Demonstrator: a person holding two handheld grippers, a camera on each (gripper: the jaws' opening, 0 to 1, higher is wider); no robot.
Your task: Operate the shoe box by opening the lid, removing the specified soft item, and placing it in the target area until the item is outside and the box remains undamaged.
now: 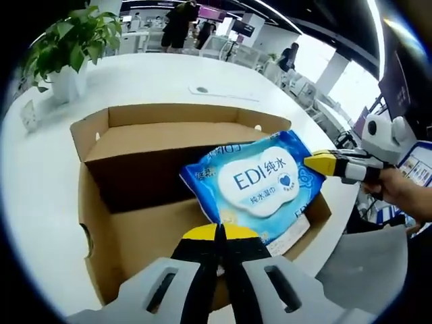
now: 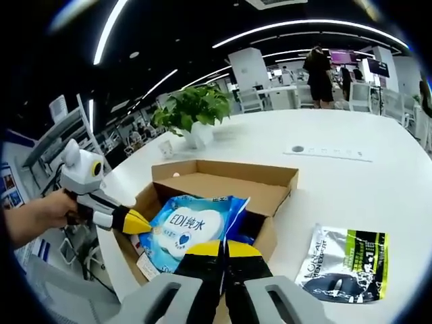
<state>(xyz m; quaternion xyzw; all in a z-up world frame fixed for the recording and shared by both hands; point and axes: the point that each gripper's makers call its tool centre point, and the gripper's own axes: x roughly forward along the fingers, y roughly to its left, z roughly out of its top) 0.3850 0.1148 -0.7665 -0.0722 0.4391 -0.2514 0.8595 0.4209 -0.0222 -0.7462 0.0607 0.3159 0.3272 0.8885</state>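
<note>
Holding blue wipes pack (image 1: 262, 183) over open box (image 1: 135, 236), both grippers pinch it from opposite edges. Left gripper (image 1: 220, 233): jaws closed on pack's near edge. Right gripper (image 2: 223, 250): jaws closed on pack's edge. Plant (image 2: 192, 111) far left on white table (image 2: 351, 182). Green-black sachet (image 2: 351, 260) lies right of box, apart.

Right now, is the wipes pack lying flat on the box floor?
No: the blue wipes pack is held up above the open cardboard box, pinched by both the left gripper and right gripper.
</note>
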